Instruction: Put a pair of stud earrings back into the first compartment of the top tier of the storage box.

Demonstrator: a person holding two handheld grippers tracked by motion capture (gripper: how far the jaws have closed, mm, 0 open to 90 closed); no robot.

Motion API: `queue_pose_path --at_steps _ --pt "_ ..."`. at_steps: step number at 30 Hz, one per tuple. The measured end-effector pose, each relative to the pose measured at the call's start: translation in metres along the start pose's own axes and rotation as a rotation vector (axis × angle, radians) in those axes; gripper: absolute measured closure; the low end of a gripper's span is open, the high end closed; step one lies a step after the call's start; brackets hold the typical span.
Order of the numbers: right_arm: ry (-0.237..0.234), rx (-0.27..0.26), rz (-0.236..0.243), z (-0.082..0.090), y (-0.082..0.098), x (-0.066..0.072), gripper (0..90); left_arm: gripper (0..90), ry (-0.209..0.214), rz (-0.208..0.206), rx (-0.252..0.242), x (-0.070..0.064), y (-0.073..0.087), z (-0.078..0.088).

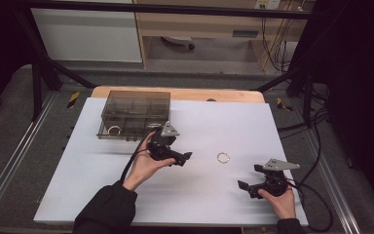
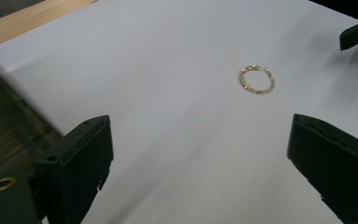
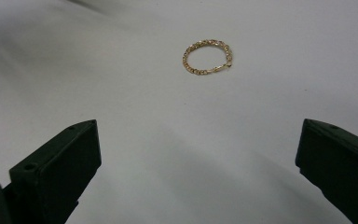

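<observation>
Right gripper view — the right gripper [image 3: 198, 154] with its two black jaws rising from the lower corners, set wide apart with nothing between them. Ahead, well clear of both, a gold chain bracelet [image 3: 208, 56] lies flat in a closed loop on the white table surface [image 3: 98, 70].
</observation>
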State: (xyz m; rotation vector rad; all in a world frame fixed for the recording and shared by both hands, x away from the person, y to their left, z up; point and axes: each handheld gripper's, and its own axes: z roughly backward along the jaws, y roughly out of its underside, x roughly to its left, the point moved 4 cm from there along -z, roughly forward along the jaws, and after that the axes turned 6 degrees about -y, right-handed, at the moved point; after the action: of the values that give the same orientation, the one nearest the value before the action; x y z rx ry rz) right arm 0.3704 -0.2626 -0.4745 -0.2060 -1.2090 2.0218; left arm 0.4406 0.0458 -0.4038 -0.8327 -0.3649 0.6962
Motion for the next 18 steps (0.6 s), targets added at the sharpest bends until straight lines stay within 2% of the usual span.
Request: queue_pose_path --at_steps 3,9,14,18 --pt "0.0 0.0 0.001 0.0 0.0 0.0 0.5 6.7 0.012 -0.017 0.001 -0.011 -0.004 -0.013" --pt "0.0 0.002 0.007 0.0 0.0 0.0 0.5 7.8 0.029 -0.018 0.003 -0.027 -0.011 -0.035" --pt "0.001 0.005 0.003 0.0 0.0 0.0 0.5 11.1 0.032 -0.008 0.005 -0.036 -0.015 -0.055" --pt "0.0 0.002 0.004 -0.001 0.0 0.0 0.5 15.7 0.034 -0.004 0.029 -0.04 -0.015 -0.071"
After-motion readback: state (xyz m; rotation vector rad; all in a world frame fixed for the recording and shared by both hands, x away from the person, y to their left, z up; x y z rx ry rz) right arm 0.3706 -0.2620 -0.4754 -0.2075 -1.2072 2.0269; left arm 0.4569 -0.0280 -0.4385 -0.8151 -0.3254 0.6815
